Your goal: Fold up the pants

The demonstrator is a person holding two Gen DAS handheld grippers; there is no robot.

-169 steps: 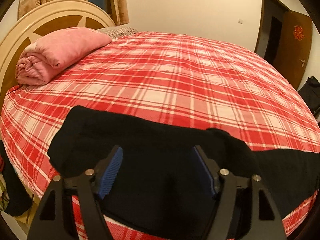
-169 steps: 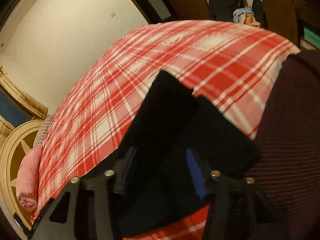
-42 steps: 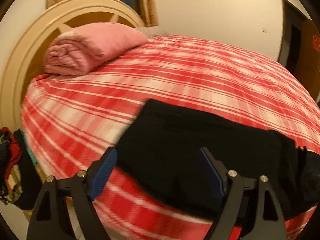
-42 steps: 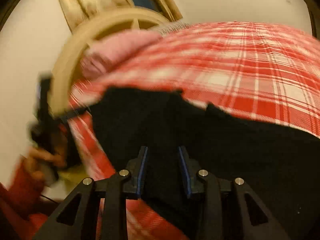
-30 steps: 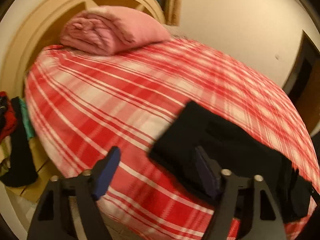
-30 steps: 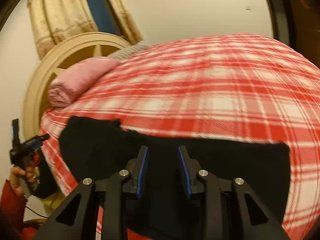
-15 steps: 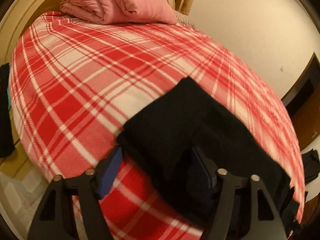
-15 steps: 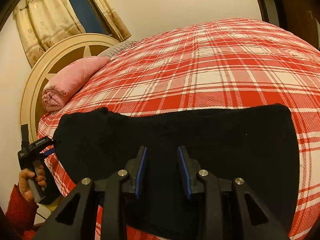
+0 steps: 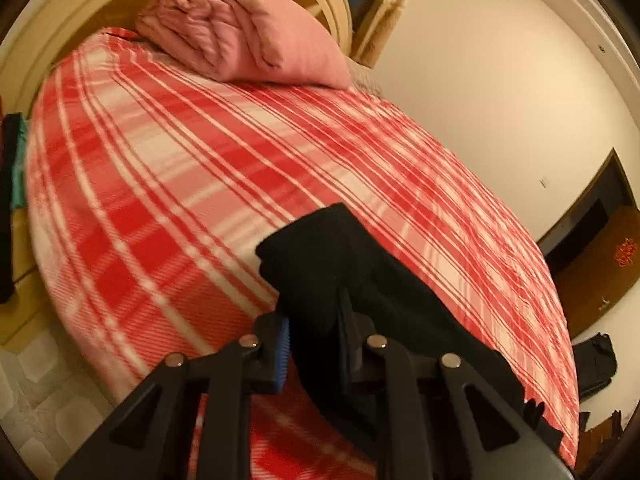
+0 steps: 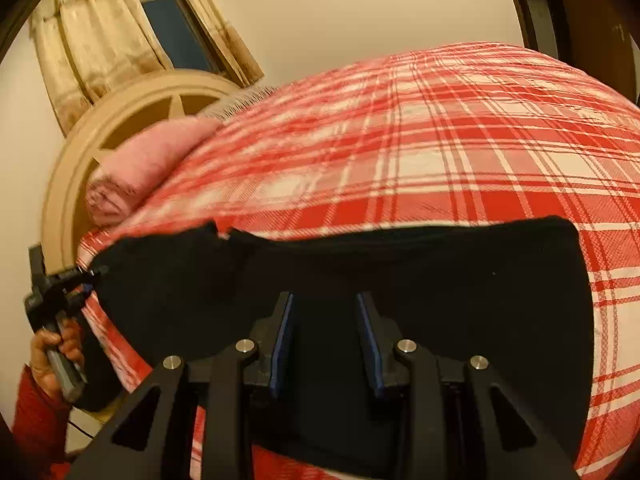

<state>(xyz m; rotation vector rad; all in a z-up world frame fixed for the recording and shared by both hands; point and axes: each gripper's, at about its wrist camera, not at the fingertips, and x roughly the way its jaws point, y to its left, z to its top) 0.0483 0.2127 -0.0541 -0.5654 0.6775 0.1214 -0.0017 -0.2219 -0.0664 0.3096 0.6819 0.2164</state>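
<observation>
Black pants (image 10: 400, 276) lie as a wide band across the near edge of the red plaid bed (image 10: 440, 152). My right gripper (image 10: 326, 320) sits at the middle of their near edge. Its blue pads (image 10: 282, 340) stand narrow, and black cloth fills the gap between them. My left gripper (image 9: 316, 332) is at the pants' end (image 9: 320, 248), nearer the headboard, and its jaws are closing with bunched cloth pinched between them. The right wrist view shows that left gripper (image 10: 96, 276) at the far left. A hand in a red sleeve (image 10: 52, 344) holds it.
A folded pink blanket (image 9: 240, 40) rests against the round cream headboard (image 10: 120, 112). Dark clothes (image 9: 8, 208) hang beside the bed at the left. A brown door (image 9: 592, 248) and a dark bag (image 9: 596, 364) on the floor stand beyond the bed's foot.
The left gripper's jaws went from wide apart to pinched on the pants' end, and the gripper rolled. The right gripper stayed narrow on the pants, which now lie spread flatter.
</observation>
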